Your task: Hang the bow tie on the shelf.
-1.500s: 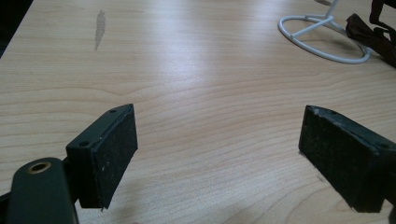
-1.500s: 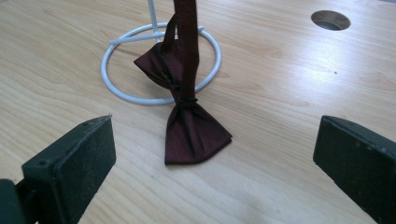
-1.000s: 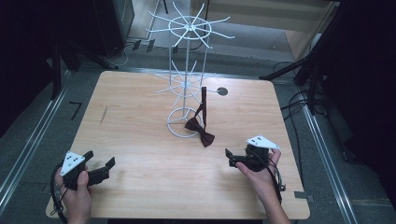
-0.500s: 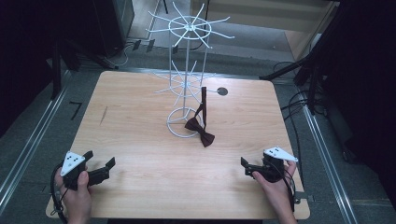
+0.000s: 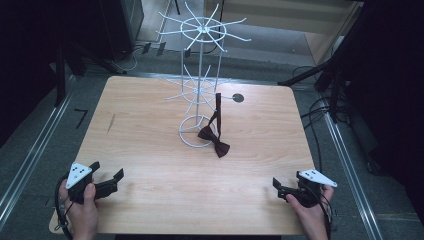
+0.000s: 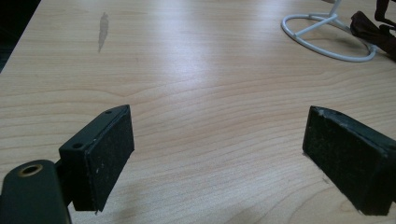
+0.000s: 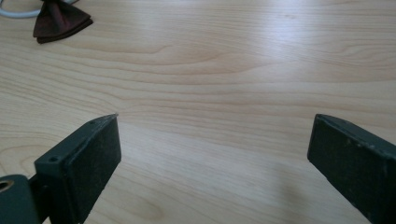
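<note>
Since the earlier pictures the right tongs [image 5: 281,189] have drawn back from the middle of the tabletop [image 5: 150,130] toward its near right corner, while the left tongs [image 5: 107,176] have kept their place at the near left corner. The bow tie [image 5: 214,141] and the rack have not changed place.

In the high view, a hand [image 5: 82,207] holds the left tongs low over the wood, and the other hand [image 5: 312,215] holds the right tongs in the same way. Each of them carries a grey three-cornered plate on top. Both are well apart from the things in the middle.

In the left gripper view the two black jaws stand wide apart with only bare wood between them; they hold nothing. In the right gripper view the jaws are also spread wide and empty.

The white wire display rack [image 5: 199,85] stands upright near the centre of the tabletop, on a round wire base ring [image 6: 327,37]. The dark red bow tie lies on the wood, touching the near right side of this ring, and its strap [image 5: 217,112] rises up beside the rack pole. A small dark round spot [image 5: 238,98] is on the tabletop behind the rack, and a grey smear [image 6: 102,29] marks the wood at the left side.
</note>
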### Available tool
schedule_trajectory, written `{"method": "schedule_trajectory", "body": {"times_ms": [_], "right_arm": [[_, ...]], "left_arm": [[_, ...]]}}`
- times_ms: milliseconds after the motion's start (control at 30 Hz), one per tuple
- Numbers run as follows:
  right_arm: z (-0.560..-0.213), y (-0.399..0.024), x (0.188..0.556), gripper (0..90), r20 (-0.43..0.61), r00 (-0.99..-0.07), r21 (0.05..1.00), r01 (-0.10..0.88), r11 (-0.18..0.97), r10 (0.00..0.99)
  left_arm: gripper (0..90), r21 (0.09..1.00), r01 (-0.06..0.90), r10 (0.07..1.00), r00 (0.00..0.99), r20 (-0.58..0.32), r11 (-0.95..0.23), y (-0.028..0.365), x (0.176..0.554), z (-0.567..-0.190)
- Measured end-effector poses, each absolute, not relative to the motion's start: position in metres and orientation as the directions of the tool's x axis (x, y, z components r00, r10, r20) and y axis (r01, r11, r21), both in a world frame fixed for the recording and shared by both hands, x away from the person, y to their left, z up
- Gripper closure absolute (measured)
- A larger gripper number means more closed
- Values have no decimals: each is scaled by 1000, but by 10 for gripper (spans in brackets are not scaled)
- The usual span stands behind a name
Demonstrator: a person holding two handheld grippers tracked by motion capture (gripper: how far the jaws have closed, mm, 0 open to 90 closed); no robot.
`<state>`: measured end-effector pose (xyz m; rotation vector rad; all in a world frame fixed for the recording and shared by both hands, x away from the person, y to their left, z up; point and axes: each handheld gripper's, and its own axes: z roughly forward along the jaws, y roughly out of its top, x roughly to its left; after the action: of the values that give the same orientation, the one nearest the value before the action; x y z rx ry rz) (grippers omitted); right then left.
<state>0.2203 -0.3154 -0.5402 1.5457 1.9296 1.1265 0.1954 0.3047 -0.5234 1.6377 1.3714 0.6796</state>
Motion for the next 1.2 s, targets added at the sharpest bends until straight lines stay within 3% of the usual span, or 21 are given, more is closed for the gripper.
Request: {"method": "schedule_trajectory", "body": {"times_ms": [567,1200], "right_arm": [[-549,-364,197,88,188,-223,790,612,-12,956],[-554,-368,199,128,206,-202,770,638,-31,957]], "left_arm": [[95,873,487,963,247,-109,-27,304,195,-523],[99,877,479,968,237,-87,-38,301,193,-523]]}}
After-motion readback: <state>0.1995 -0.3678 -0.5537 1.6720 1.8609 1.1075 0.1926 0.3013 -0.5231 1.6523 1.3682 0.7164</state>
